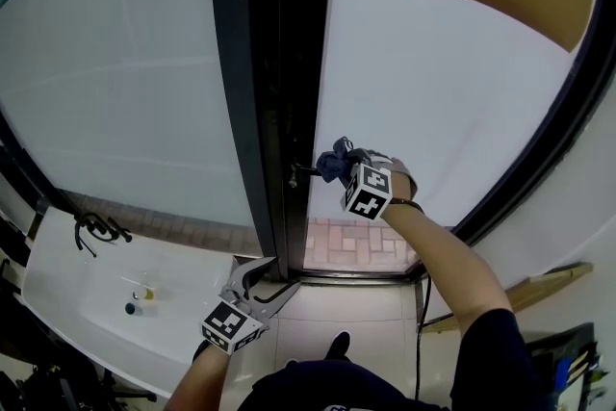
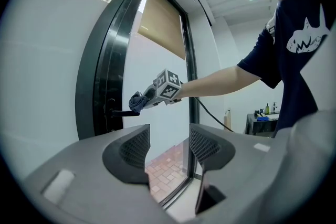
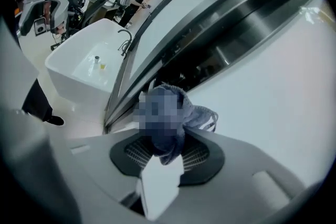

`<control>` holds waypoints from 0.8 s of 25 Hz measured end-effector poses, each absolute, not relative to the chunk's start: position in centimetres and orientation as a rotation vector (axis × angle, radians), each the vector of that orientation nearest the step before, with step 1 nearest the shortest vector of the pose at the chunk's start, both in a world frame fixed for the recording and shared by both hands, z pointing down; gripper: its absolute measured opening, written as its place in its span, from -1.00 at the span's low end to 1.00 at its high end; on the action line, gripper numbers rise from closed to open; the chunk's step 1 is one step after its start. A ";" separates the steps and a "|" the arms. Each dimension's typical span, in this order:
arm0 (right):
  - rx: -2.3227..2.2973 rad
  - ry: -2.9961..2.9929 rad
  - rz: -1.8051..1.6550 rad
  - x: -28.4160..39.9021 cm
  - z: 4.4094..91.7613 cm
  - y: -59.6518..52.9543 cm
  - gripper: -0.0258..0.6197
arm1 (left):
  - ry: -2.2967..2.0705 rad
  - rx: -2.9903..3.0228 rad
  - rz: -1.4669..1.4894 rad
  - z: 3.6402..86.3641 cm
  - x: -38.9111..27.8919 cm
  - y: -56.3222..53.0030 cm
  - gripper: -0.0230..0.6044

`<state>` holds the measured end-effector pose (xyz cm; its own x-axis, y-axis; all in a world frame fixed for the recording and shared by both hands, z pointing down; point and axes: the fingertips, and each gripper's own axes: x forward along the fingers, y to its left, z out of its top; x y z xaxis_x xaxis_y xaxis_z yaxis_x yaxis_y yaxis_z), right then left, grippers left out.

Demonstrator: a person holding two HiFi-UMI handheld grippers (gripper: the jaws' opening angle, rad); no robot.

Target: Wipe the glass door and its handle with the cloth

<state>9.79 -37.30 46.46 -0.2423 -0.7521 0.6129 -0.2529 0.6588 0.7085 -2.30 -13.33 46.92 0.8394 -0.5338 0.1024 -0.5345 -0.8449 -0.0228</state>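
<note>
Cloth, one, blue, is clamped in right gripper against the single black handle of one glass door. Left gripper hangs low by the door's bottom edge, jaws apart, empty.

Bluish-grey cloth, all scrunched up in the right gripper's jaws, sits right at the outer end of the dark lever handle on the black-framed, milky-white glass door.
</note>
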 end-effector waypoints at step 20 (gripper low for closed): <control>0.604 -1.680 -0.978 -0.9 49.3 -36.9 -0.53 | -0.919 2.982 0.193 47.4 -3.3 -12.2 -0.23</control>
<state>-0.89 -36.88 49.28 -0.3204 -0.7840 0.5317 0.0749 0.5385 0.8393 -3.29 -12.16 47.39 0.8197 -0.5596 0.1223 -0.5615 -0.8272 -0.0213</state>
